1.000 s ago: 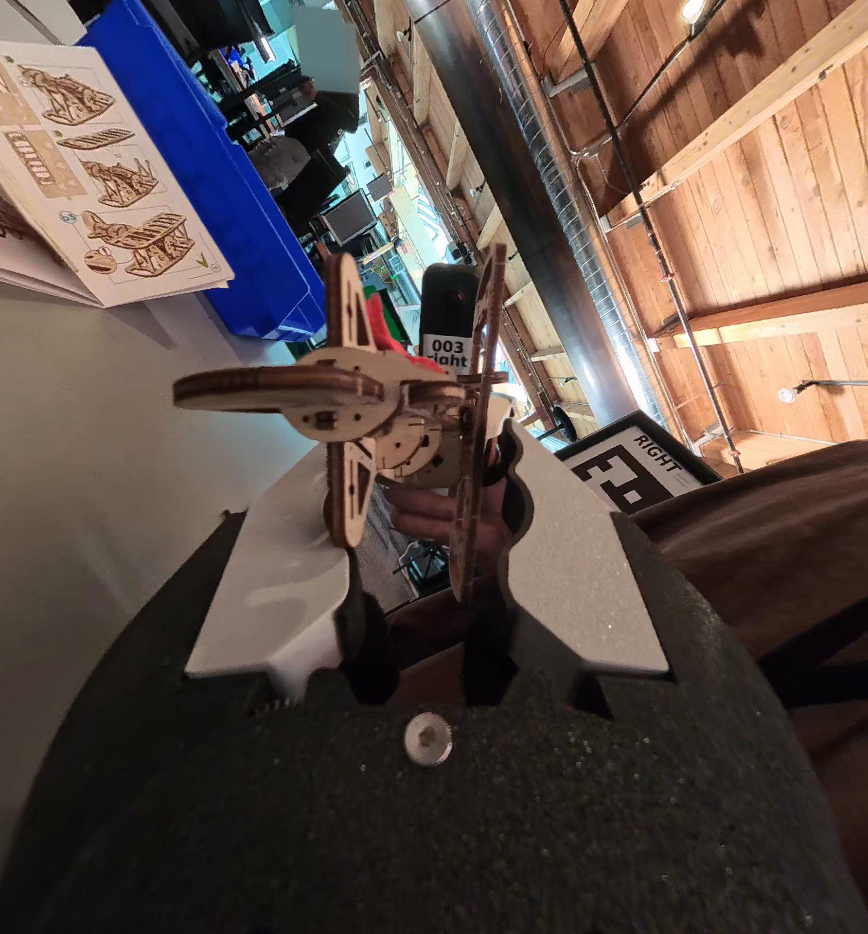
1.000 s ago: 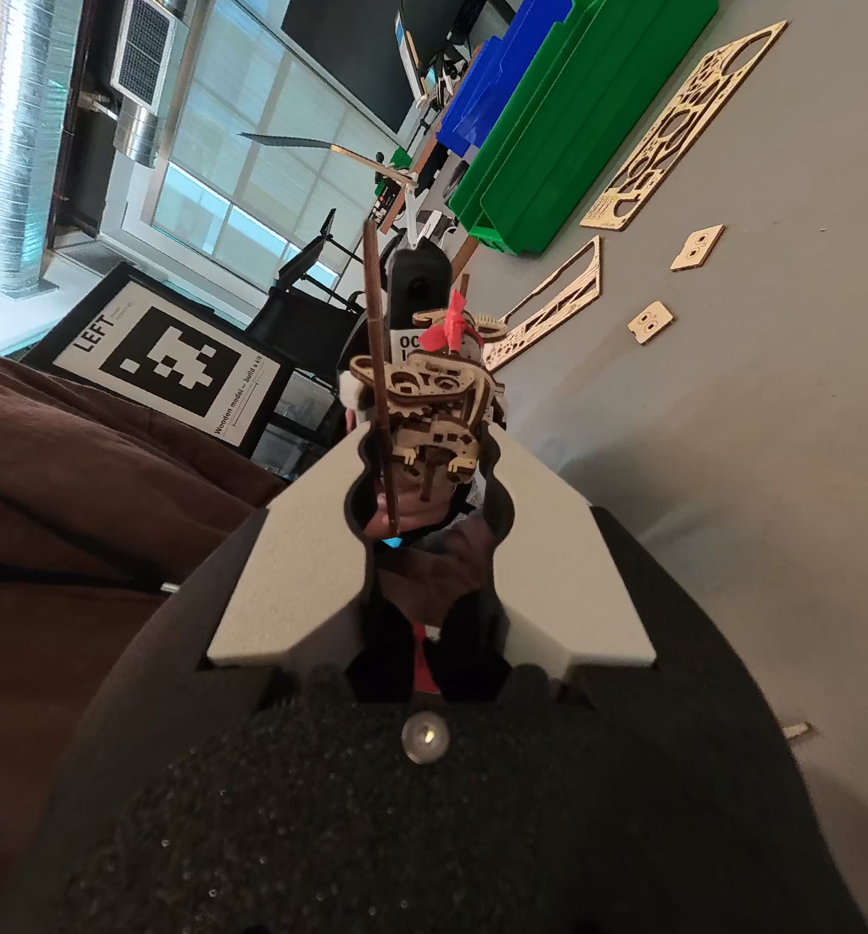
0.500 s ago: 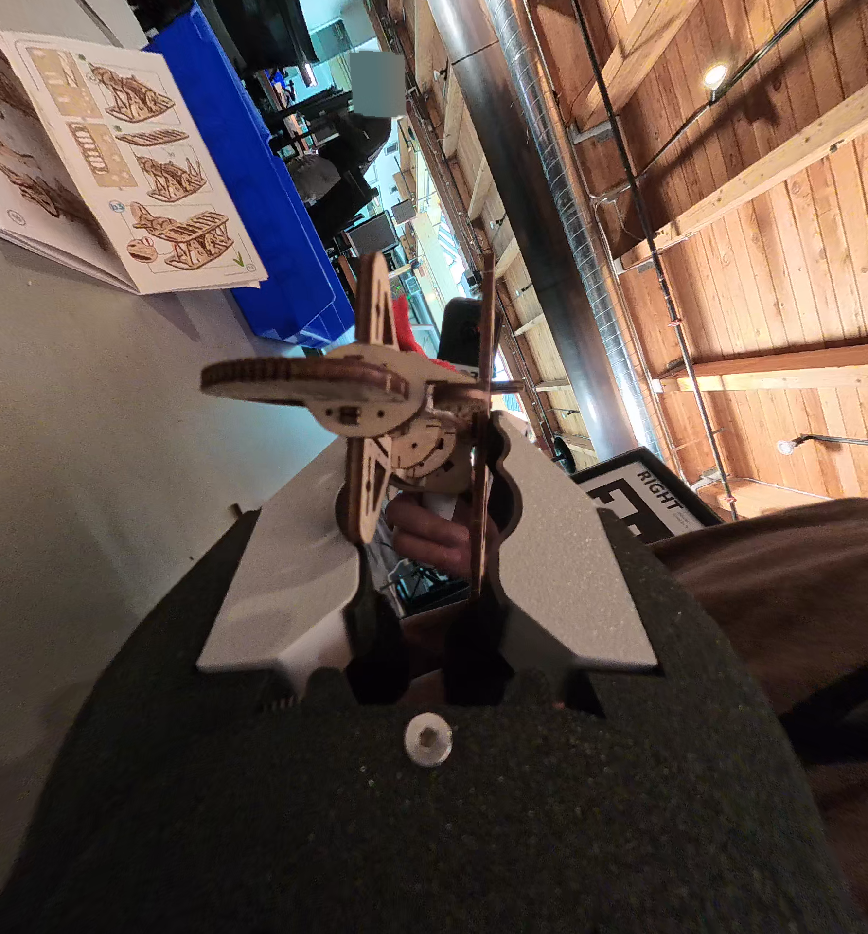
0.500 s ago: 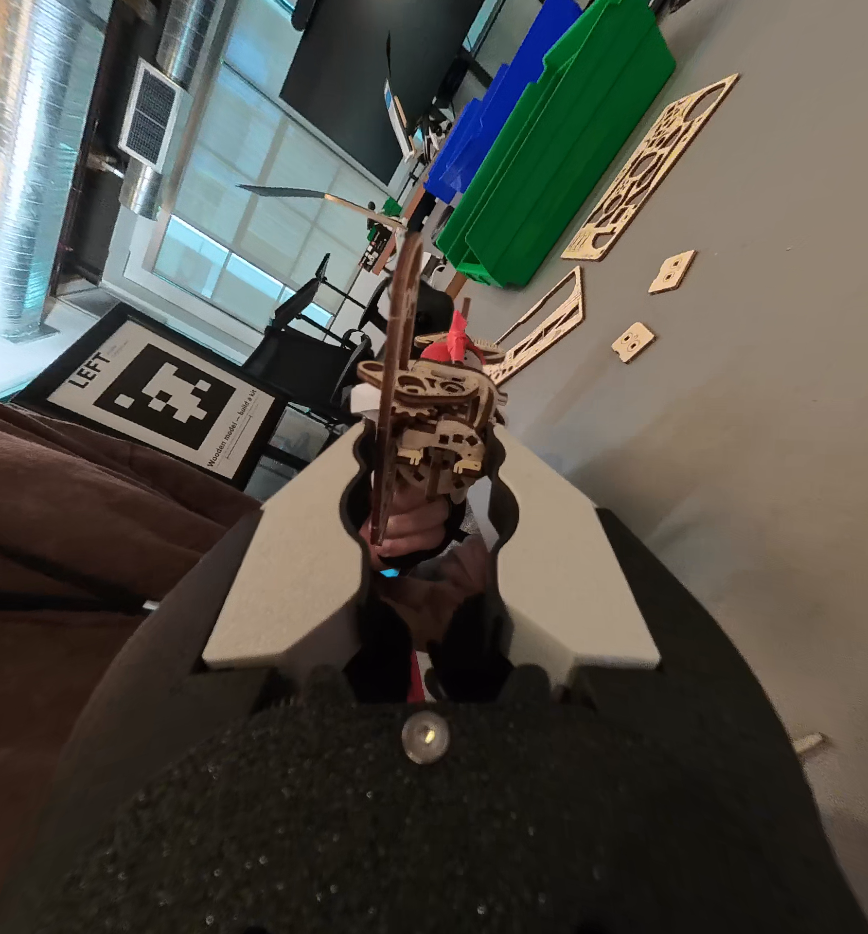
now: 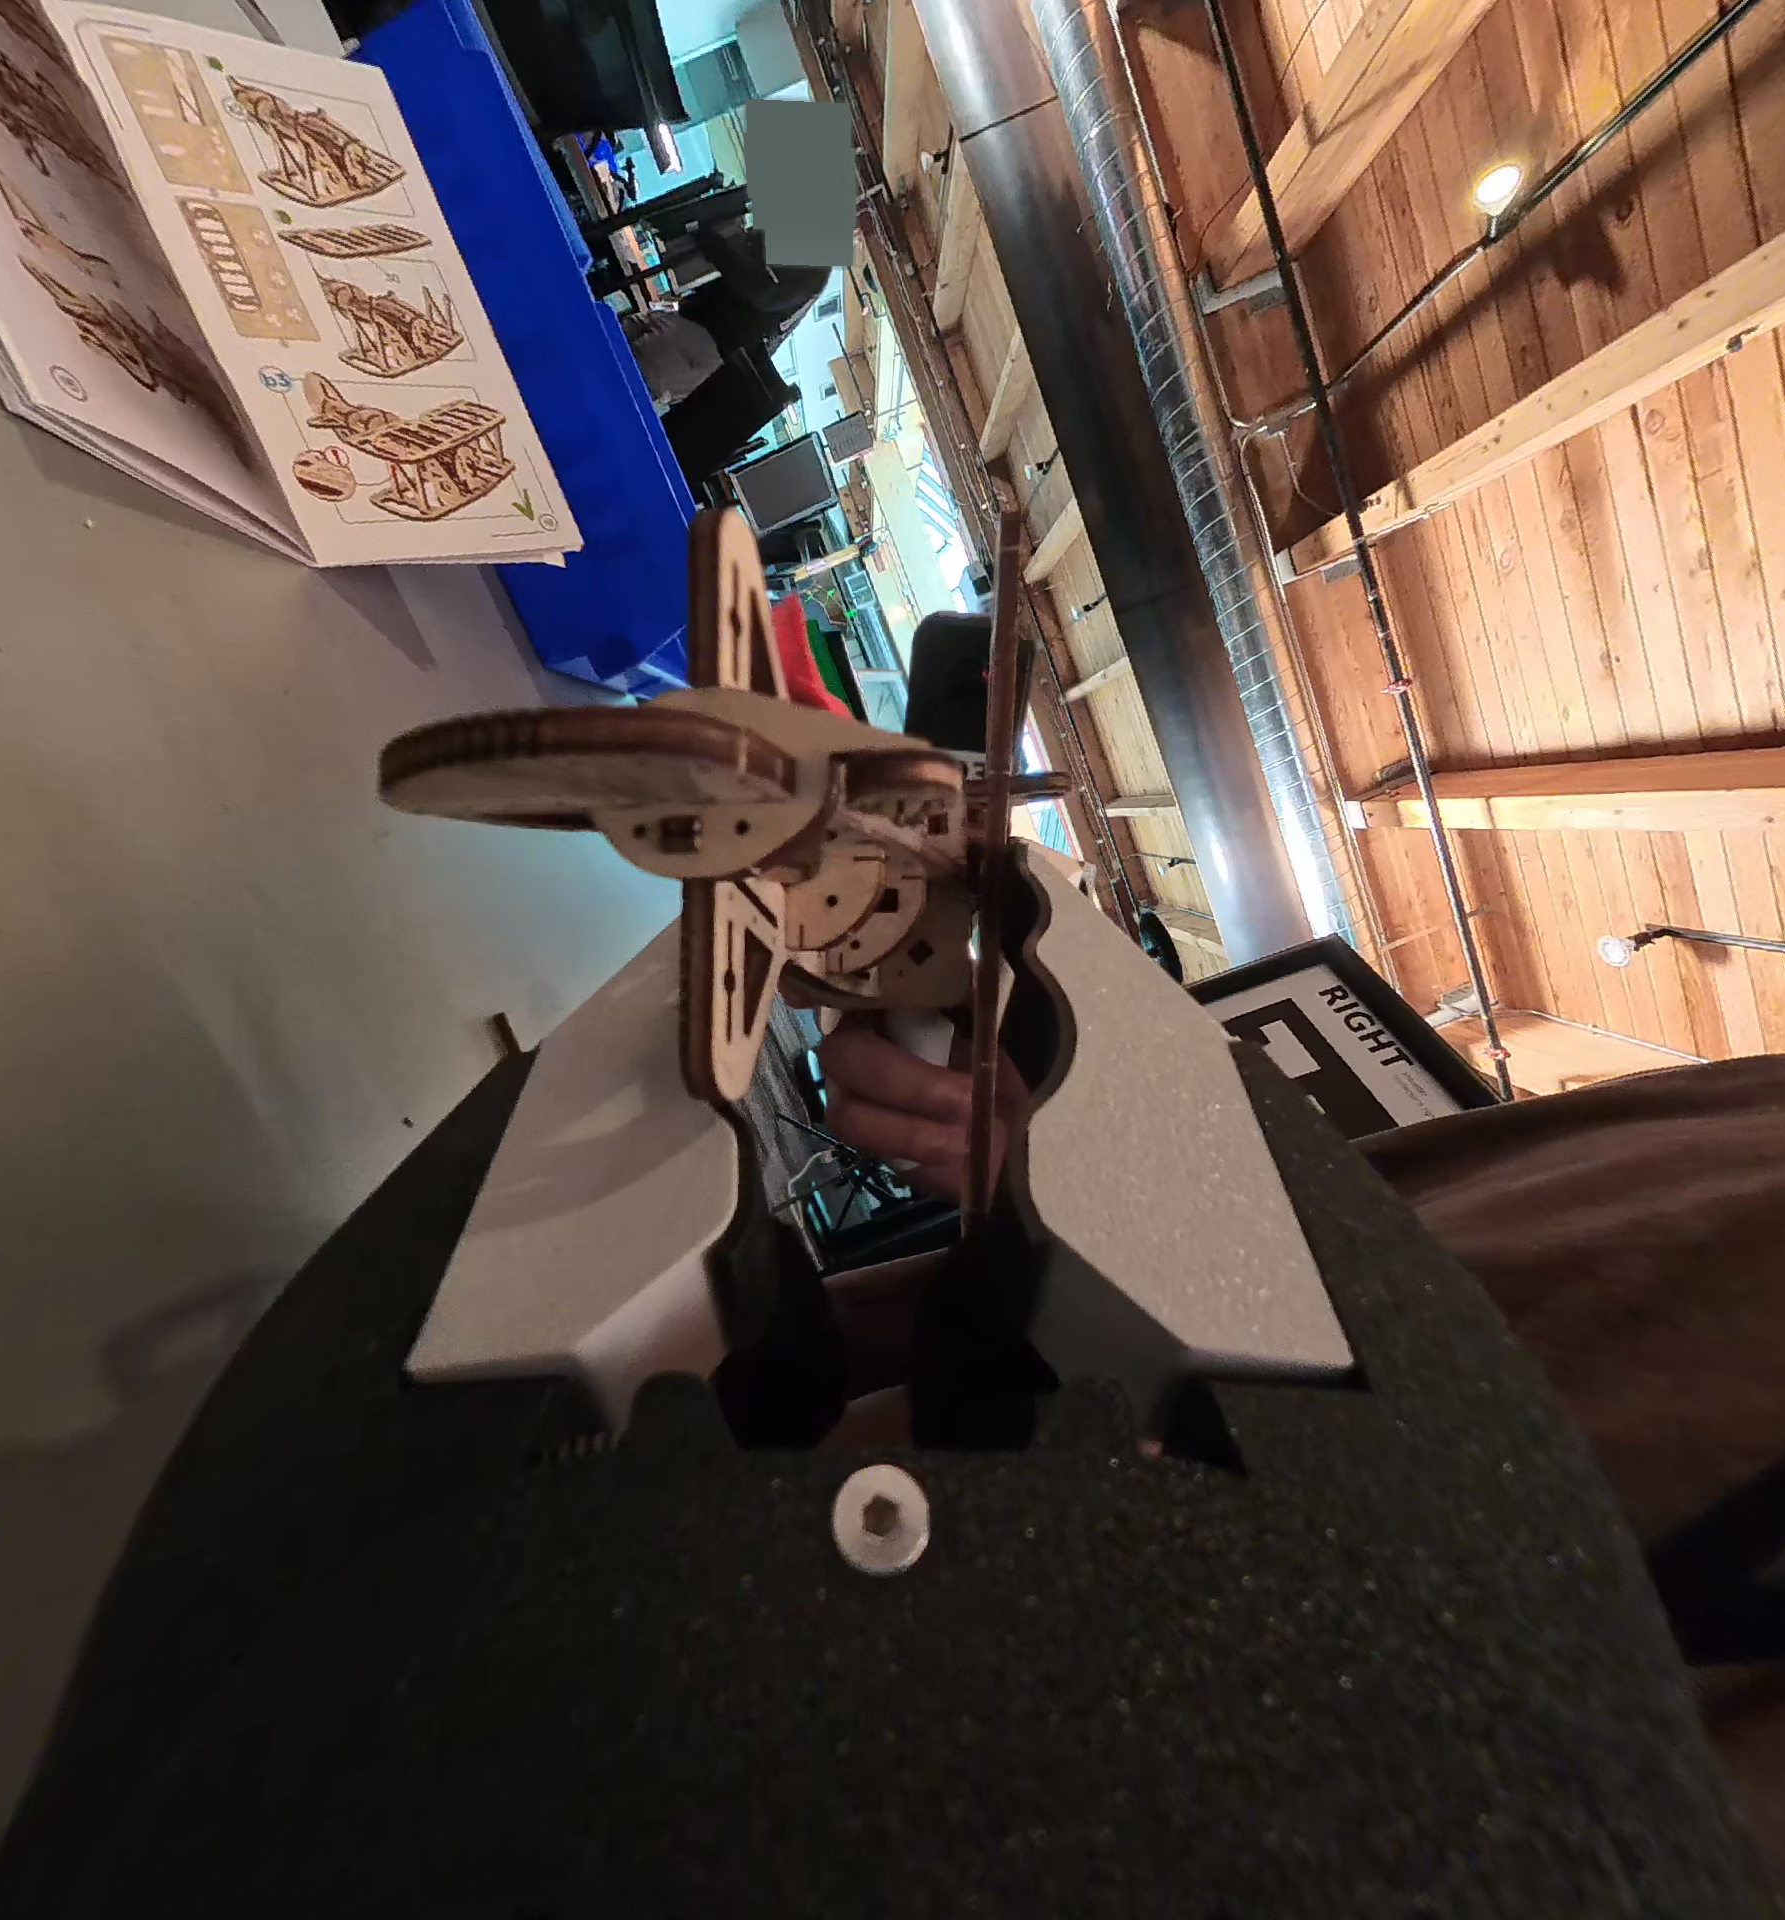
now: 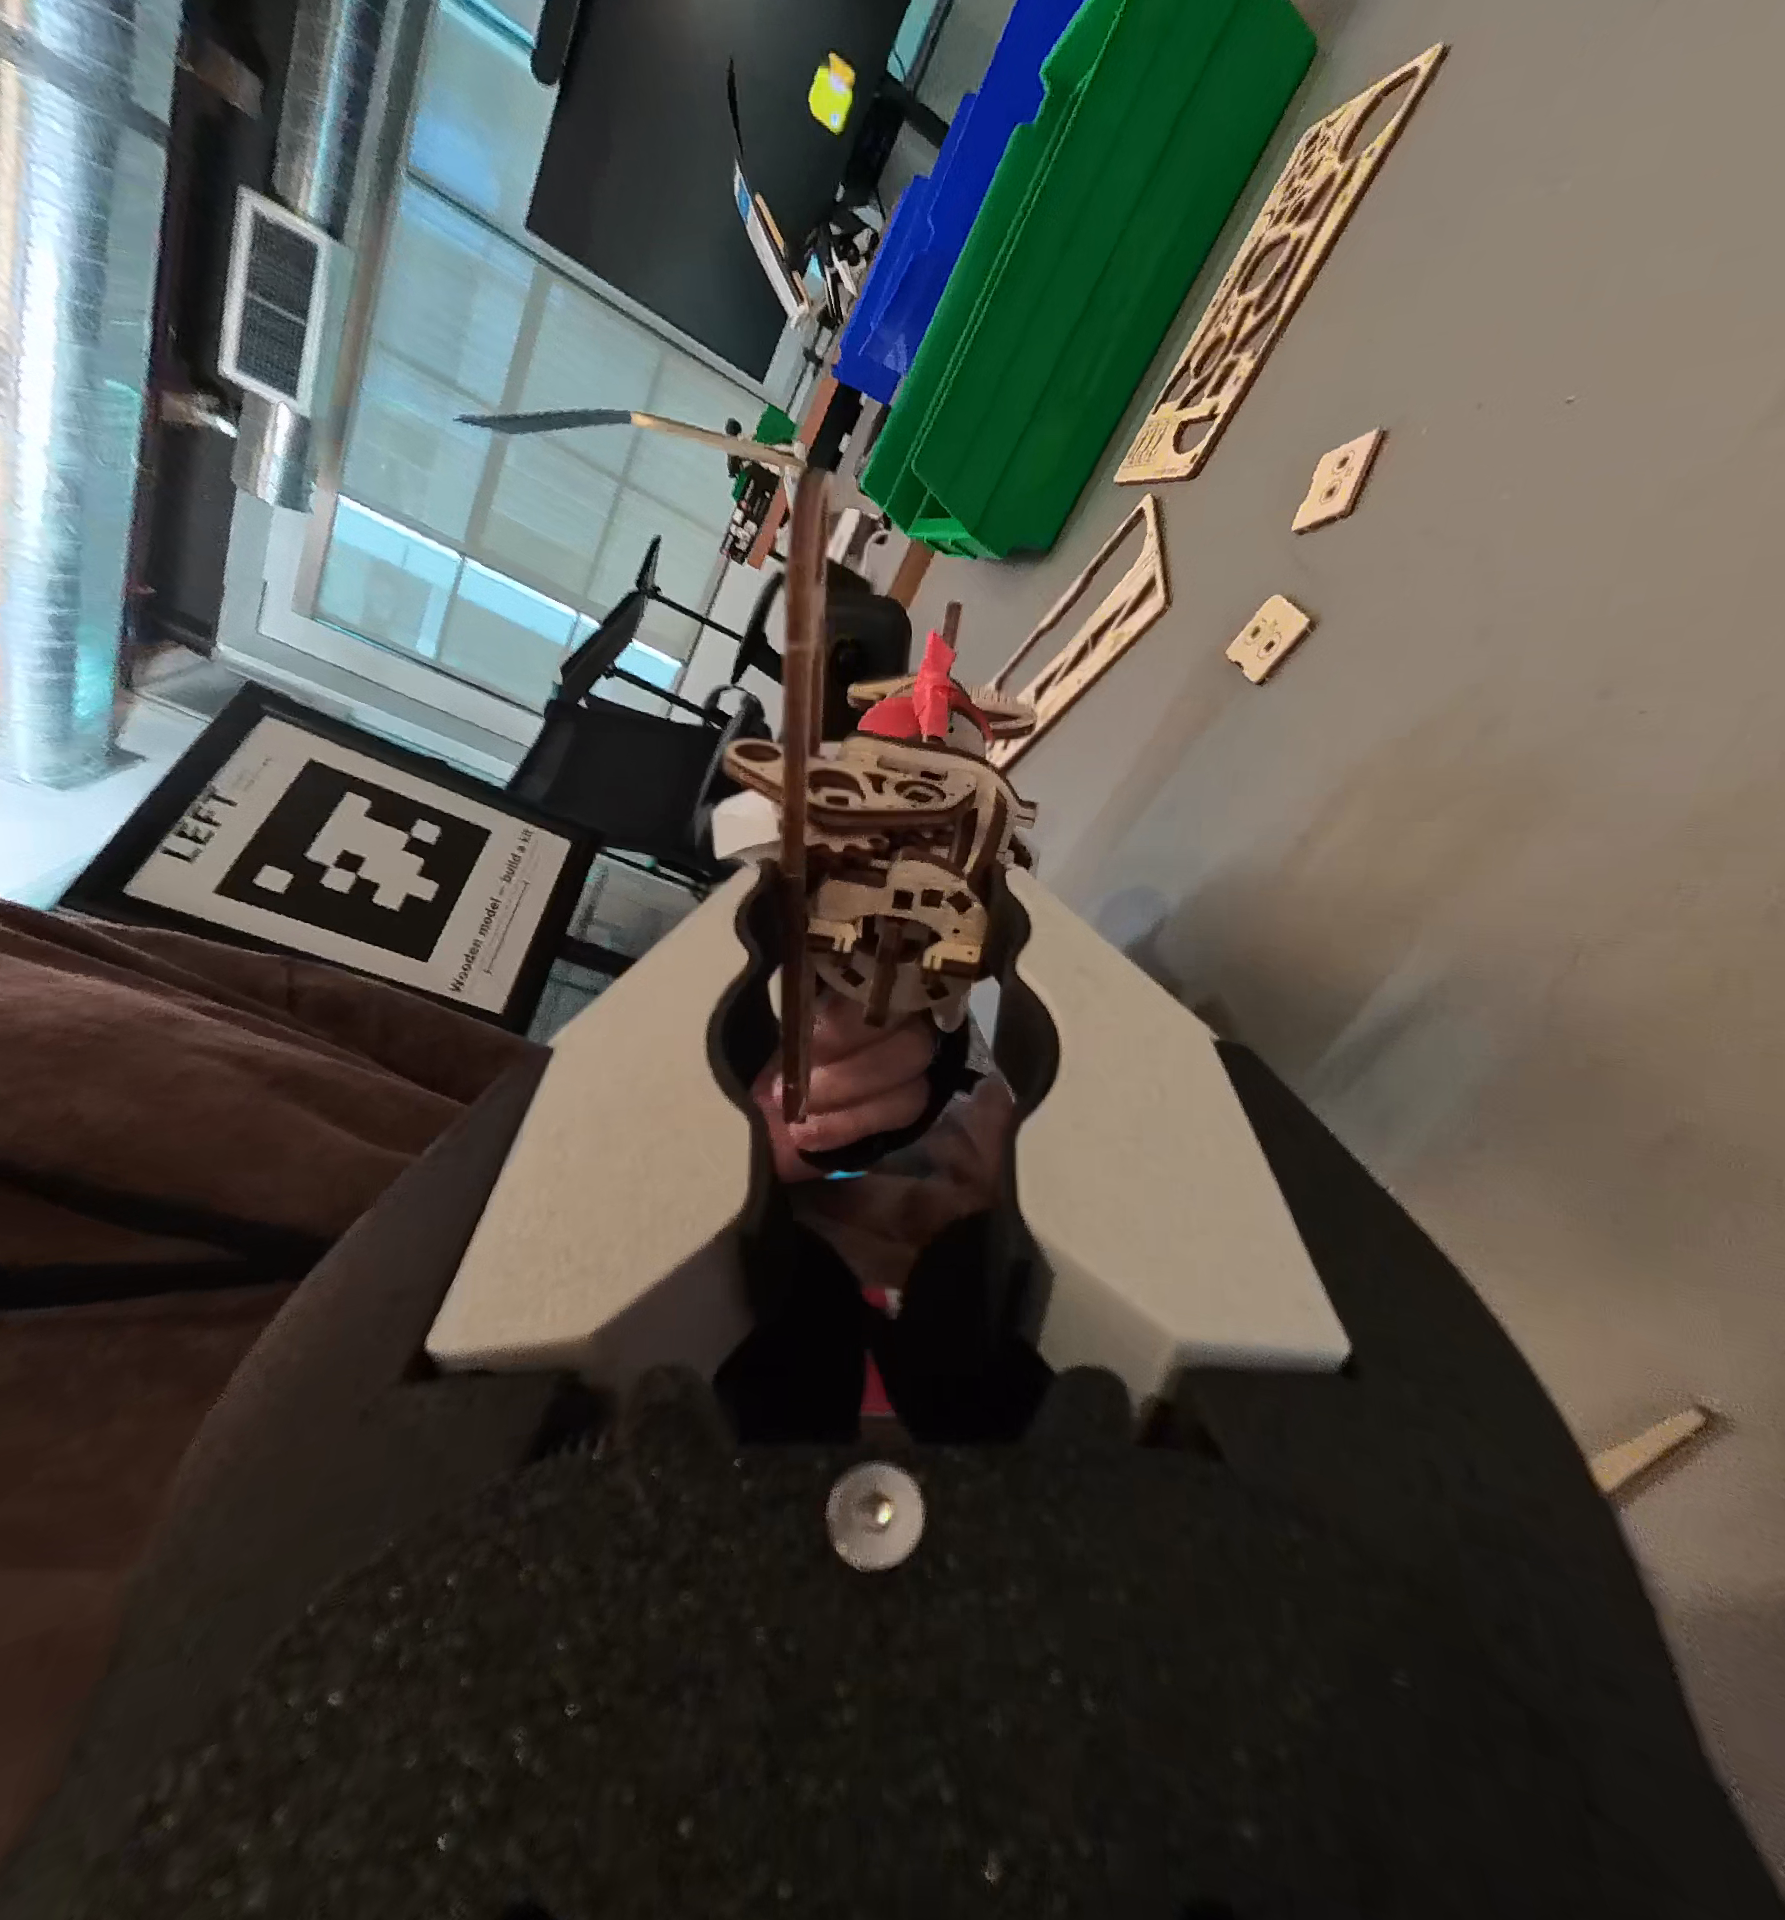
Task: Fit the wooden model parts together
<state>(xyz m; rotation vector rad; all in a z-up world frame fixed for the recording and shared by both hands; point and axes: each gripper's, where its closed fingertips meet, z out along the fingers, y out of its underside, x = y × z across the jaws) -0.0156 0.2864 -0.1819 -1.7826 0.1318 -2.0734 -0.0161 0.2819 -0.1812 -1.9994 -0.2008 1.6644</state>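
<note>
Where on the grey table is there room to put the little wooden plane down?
In the right wrist view, the grey tabletop is bare right of the small square wooden pieces. In the left wrist view, it is bare below the open instruction booklet. It is crowded near the green bins and cut-out wooden sheets.

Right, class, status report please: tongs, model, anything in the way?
Left tongs and right tongs both shut on wooden plane model. Thin wing panel edge-on alongside it. Nothing blocking.

White-fingered black hand-held gripper [image 5: 872, 1049], brown sleeve [image 5: 1615, 1247]
</note>
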